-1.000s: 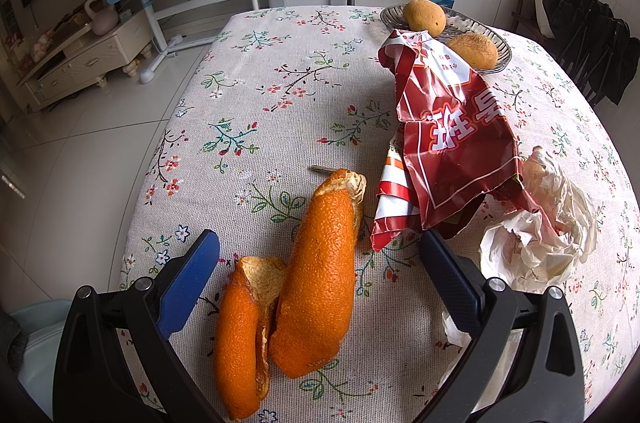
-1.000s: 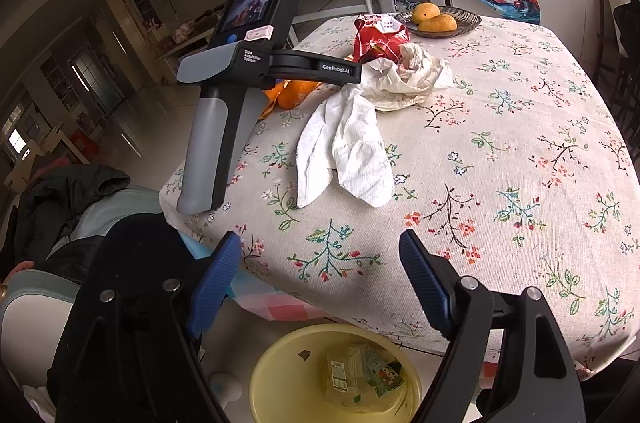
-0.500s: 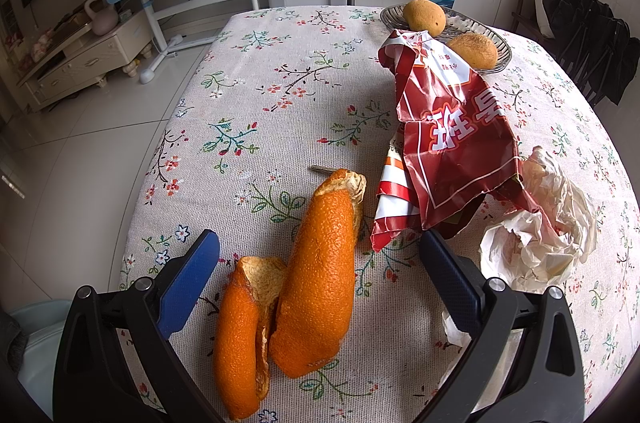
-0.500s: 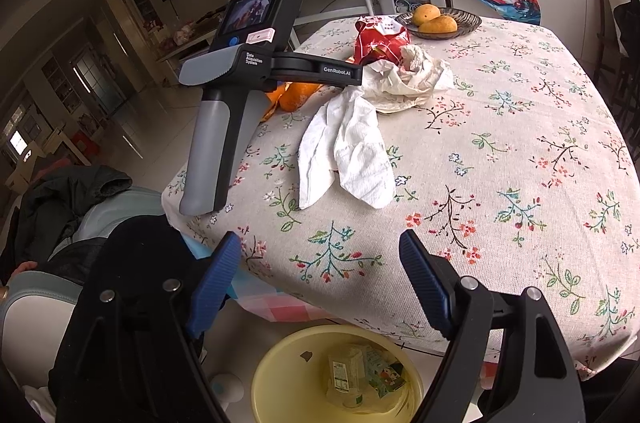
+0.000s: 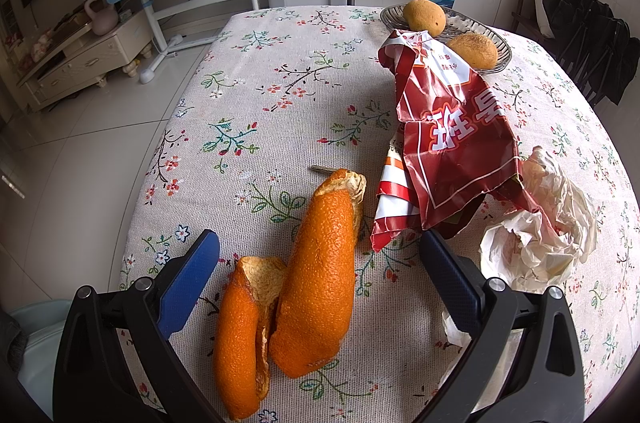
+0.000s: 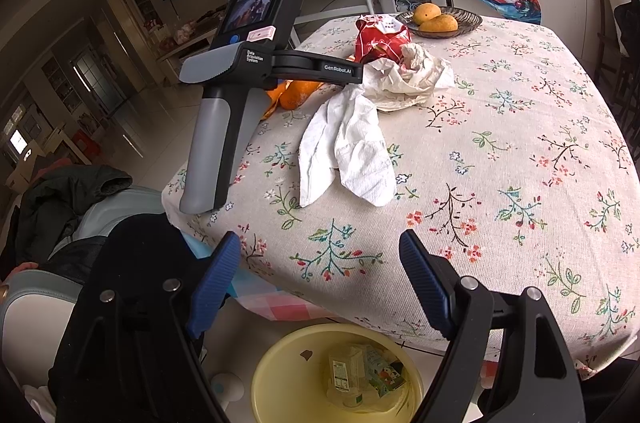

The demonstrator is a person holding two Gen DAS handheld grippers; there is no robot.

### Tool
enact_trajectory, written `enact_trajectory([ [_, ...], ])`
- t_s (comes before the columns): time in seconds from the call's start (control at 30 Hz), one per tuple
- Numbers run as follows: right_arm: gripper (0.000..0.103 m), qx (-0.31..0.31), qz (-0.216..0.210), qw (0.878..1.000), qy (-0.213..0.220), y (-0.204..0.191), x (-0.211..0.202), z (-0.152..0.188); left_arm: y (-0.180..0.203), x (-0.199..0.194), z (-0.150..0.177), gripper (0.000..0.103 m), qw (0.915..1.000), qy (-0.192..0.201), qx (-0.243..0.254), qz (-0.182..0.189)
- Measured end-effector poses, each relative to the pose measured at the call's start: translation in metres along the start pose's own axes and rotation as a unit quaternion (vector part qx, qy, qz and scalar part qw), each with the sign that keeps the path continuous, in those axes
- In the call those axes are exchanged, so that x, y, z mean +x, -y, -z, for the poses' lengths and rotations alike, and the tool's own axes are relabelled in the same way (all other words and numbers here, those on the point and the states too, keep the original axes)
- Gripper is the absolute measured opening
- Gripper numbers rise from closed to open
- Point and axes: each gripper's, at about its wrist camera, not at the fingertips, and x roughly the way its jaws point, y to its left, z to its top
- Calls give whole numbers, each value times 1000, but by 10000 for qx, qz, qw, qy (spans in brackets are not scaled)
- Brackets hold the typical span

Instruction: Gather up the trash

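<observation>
Two pieces of orange peel (image 5: 308, 283) lie on the flowered tablecloth between the wide-apart jaws of my left gripper (image 5: 320, 247), which is open and touches nothing. Behind the peel lies a red snack bag (image 5: 452, 139), and a crumpled paper wrapper (image 5: 544, 227) rests to its right. In the right wrist view my right gripper (image 6: 320, 247) is open and empty, over the table's near edge and above a yellow bin (image 6: 288, 371) that holds a small carton. A white tissue (image 6: 348, 151) lies on the cloth ahead, with the wrapper (image 6: 412, 79), the bag (image 6: 380, 37) and the peel (image 6: 298, 93) beyond it.
A dish (image 5: 500, 43) with two round fruits sits at the far side of the table. The left hand-held gripper's body (image 6: 240, 71) hangs over the table's left corner. A chair with dark clothes (image 5: 592, 39) stands on the right. A pale seat (image 6: 36, 299) is at lower left.
</observation>
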Motion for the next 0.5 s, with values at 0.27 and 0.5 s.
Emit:
enact_trajectory([
  [0.27, 78, -5, -3, 10000, -4, 0, 0, 1, 0, 0, 0, 96, 10000, -1, 0, 1],
  [0.5, 78, -7, 0, 10000, -8, 0, 1, 1, 0, 0, 0, 96, 10000, -1, 0, 0],
])
